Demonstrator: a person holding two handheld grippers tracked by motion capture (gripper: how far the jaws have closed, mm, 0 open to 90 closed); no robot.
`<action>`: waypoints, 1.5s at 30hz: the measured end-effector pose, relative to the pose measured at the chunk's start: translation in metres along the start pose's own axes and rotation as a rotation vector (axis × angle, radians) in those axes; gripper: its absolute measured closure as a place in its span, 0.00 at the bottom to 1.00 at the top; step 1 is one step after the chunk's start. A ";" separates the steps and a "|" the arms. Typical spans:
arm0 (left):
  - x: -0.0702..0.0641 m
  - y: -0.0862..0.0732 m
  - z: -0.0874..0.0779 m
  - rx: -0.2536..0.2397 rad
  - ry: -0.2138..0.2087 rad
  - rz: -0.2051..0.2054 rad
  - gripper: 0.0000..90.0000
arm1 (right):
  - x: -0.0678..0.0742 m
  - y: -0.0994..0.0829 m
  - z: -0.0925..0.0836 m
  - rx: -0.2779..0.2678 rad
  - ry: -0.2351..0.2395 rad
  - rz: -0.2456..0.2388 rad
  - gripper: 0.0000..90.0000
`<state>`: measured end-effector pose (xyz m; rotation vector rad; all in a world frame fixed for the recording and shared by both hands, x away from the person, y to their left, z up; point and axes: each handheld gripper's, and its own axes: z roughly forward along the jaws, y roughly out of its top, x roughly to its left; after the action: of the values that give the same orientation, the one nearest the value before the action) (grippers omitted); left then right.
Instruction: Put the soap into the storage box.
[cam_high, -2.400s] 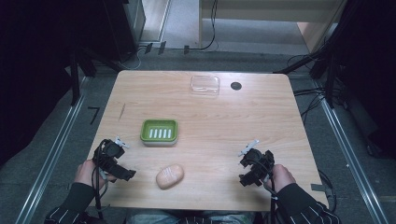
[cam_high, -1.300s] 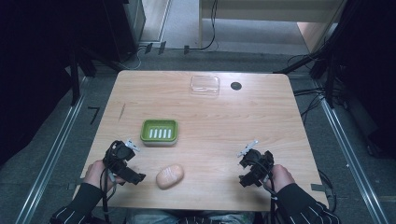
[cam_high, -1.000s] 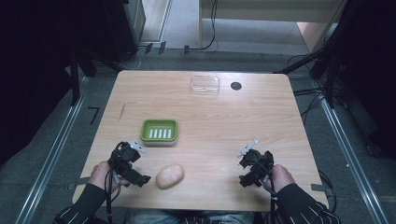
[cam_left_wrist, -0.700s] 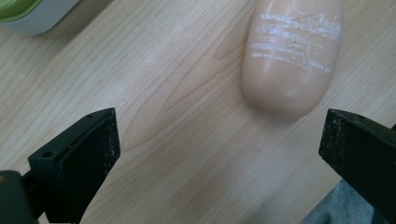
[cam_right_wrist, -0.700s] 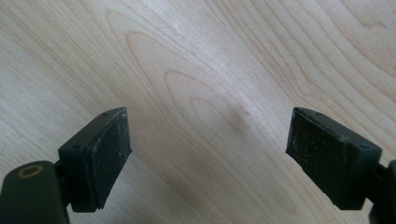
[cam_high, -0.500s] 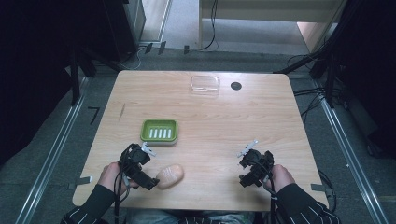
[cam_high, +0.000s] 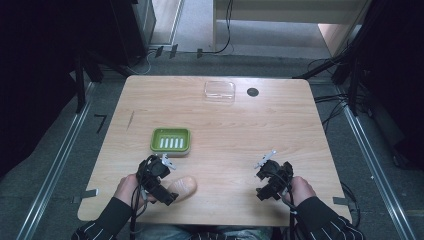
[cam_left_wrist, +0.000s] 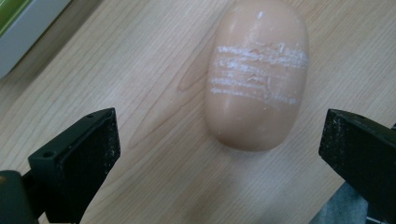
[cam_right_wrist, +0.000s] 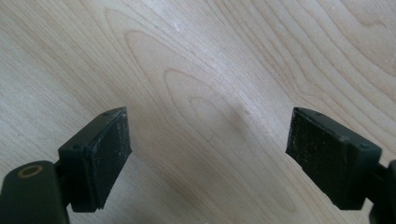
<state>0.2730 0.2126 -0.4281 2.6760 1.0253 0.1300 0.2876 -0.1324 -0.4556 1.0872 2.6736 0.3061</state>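
High view shows your left gripper (cam_high: 167, 187) low at the near left of the wooden surface (cam_high: 280, 125), right up against the peach-coloured bar of soap (cam_high: 182, 187) that lies flat there. Left gripper view puts that soap (cam_left_wrist: 259, 74) ahead of and between your two black jaws, which stand wide apart; neither jaw touches it, and bare wood shows on both sides of the bar. White scuff lines cross the soap's upper face. The corner of the green soap dish (cam_left_wrist: 21, 28) sits at the top left of that view, apart from the soap.

On the surface, the green soap dish (cam_high: 170, 140) with its white slotted insert sits just beyond your left gripper, empty. A clear plastic lid or box (cam_high: 219, 91) rests near the far edge, with a small black round spot (cam_high: 252, 92) beside it; I cannot tell what that spot is.

Your right gripper (cam_high: 270, 180) hovers or rests at the near right, well apart from the soap. Right gripper view (cam_right_wrist: 208, 154) shows its jaws spread wide over bare wood grain, holding nothing.
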 end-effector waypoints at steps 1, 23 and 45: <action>0.000 0.000 0.000 0.000 0.000 0.000 0.00 | 0.000 0.000 0.000 0.000 0.000 0.000 0.16; -0.015 0.026 0.011 0.063 0.022 0.057 0.00 | 0.000 -0.001 0.000 0.002 0.002 0.000 0.16; -0.022 0.032 0.033 0.115 0.032 0.097 0.18 | 0.000 0.000 0.000 0.001 0.003 -0.002 0.16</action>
<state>0.2832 0.1682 -0.4501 2.8372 0.9393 0.1376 0.2878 -0.1324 -0.4561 1.0850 2.6776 0.3059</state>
